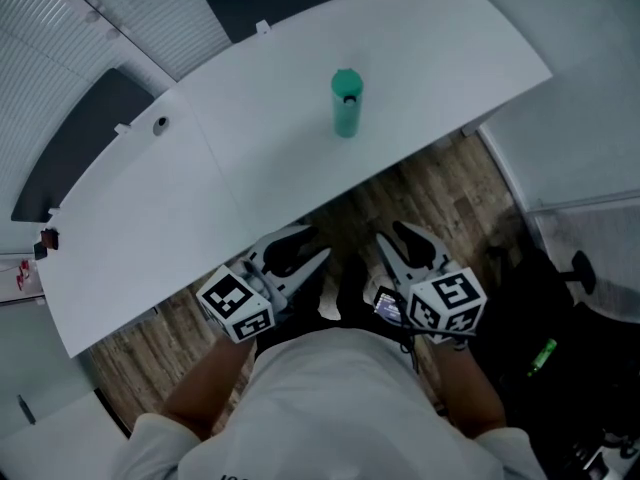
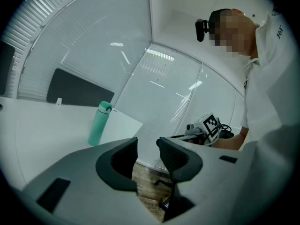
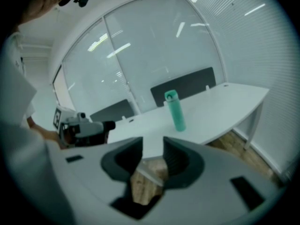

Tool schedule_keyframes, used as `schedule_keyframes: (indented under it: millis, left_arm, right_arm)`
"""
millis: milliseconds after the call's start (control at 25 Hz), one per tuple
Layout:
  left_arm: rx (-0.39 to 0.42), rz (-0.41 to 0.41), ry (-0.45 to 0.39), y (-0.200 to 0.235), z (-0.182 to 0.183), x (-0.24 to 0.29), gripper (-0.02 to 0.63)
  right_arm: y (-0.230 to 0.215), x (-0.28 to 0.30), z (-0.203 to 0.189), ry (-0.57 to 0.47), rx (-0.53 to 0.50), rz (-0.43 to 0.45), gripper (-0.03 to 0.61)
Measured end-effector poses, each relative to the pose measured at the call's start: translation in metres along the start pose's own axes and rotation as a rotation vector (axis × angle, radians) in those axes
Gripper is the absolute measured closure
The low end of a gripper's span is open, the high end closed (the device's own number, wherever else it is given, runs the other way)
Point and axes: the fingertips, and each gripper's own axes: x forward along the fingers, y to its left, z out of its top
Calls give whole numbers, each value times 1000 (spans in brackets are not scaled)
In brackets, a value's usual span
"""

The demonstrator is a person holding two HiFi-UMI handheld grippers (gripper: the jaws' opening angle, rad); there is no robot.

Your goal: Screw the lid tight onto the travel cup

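Note:
A mint-green travel cup [image 1: 346,104] with its lid on stands upright on the white table [image 1: 200,198], towards the far side. It also shows in the left gripper view as the cup [image 2: 99,123] and in the right gripper view as the cup [image 3: 175,110]. Both grippers are held close to the person's body, off the table's near edge and well short of the cup. My left gripper [image 1: 303,255] [image 2: 147,150] is open with nothing between its jaws. My right gripper [image 1: 391,240] [image 3: 153,150] is open and empty too.
The curved white table has dark screens [image 1: 80,138] along its far edge and two round grommets [image 1: 160,124]. Wood-look floor [image 1: 440,188] lies below the near edge. A dark chair base [image 1: 575,268] stands at the right. Glass walls with blinds surround the desk.

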Motion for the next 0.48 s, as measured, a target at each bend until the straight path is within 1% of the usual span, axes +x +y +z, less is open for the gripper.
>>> schedule_keyframes:
  millis: [200,480]
  left_arm:
    - [29,-41,29,16,-1,0,448]
    - [5,-72,47,34,-2,-4,442]
  right_arm:
    - [5,14,1,1,15,-30,443]
    - [12,27,-4,14,41,-70,443]
